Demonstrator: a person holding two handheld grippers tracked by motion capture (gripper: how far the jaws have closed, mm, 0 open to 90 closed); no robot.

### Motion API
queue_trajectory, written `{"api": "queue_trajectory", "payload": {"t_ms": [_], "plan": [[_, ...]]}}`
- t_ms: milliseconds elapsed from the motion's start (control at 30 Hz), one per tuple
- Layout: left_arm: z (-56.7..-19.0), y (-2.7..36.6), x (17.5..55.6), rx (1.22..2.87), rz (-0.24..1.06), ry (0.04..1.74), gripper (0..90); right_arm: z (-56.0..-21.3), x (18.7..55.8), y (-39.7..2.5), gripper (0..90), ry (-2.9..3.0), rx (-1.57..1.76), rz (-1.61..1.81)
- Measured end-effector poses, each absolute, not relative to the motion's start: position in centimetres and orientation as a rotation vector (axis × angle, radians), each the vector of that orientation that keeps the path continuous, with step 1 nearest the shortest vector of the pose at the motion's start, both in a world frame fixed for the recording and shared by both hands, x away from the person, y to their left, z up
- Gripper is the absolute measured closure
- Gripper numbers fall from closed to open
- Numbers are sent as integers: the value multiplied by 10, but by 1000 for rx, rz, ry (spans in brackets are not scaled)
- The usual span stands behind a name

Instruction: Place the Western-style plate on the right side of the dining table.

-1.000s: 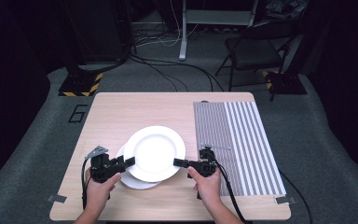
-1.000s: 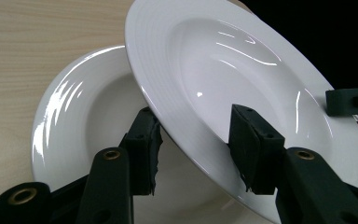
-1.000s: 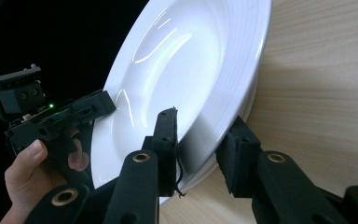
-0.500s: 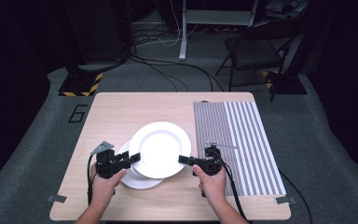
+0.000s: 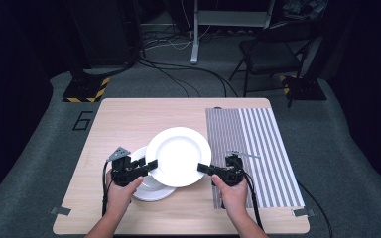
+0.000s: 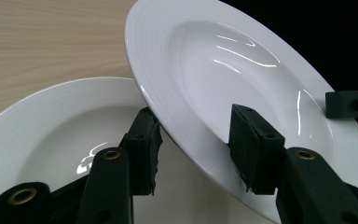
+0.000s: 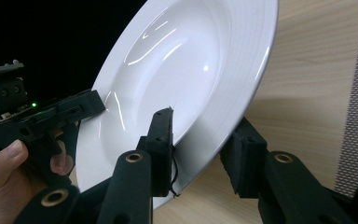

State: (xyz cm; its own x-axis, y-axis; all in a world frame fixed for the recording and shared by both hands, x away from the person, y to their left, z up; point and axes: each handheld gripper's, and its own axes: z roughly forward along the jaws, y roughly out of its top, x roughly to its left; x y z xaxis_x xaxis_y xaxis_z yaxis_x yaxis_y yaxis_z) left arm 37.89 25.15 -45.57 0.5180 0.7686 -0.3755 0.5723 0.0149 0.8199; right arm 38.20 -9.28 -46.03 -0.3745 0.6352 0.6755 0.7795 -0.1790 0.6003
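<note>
Two grippers hold one white upper plate (image 5: 178, 156) by opposite rims above the worktop (image 5: 129, 119), near the middle of its near edge. The left gripper (image 5: 148, 165) clamps the plate's left rim, one jaw over the rim and one under it; the right gripper (image 5: 204, 168) clamps the right rim likewise. The plate is lifted clear of the surface and partly overlaps a second white plate (image 5: 149, 187), which lies flat on the worktop below and to its left. A striped mat (image 5: 258, 144) covers the worktop's right side, just beside the right gripper.
</note>
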Motion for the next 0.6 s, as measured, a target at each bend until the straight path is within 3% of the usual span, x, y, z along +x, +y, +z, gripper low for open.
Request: {"api": "queue_trajectory", "payload": {"t_ms": [600], "plan": [[-453, 228, 389, 1676, 193, 1118, 538, -459, 378, -113, 649, -1908, -1711, -1651]]}}
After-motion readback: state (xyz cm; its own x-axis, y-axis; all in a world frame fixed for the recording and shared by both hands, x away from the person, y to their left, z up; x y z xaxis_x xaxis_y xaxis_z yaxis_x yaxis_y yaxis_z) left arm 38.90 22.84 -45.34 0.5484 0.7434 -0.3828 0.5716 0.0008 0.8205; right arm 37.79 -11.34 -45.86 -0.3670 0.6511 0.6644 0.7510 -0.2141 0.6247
